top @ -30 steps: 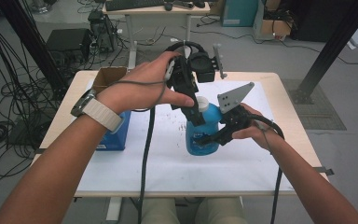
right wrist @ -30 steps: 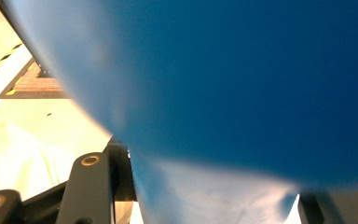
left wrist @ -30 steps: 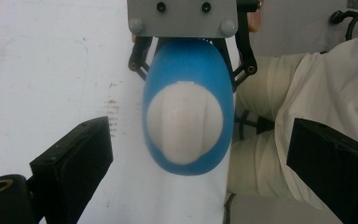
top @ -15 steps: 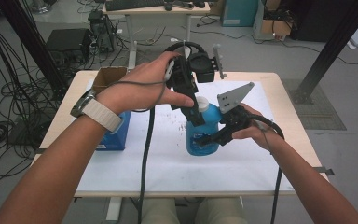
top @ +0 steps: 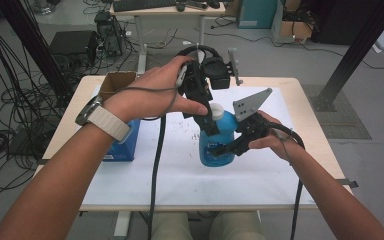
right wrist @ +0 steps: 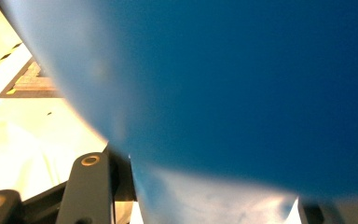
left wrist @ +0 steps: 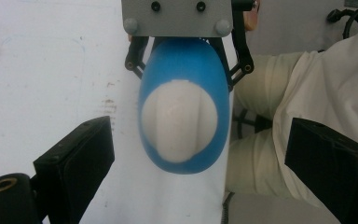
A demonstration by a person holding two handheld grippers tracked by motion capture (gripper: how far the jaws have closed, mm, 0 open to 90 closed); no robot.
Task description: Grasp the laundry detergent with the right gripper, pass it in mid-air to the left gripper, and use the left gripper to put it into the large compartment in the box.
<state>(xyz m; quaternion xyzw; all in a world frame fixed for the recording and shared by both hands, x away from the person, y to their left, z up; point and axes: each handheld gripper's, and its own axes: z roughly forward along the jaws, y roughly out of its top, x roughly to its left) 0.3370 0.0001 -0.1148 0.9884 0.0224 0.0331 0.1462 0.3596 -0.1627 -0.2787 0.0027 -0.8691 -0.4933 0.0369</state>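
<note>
Clamping the blue plastic bottle (top: pixel 215 150) by its body, the right tongs (top: pixel 224 149) hold it upright on the worktop (top: pixel 180 175); the left tongs (top: pixel 211 120) stand apart above its white cap (left wrist: pixel 179 122).

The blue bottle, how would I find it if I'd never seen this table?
Look at the white sheet covering the table. Near its middle stands the blue bottle, clamped by the right gripper. It has a white cap, unlike the blue box at the sheet's left edge.
</note>
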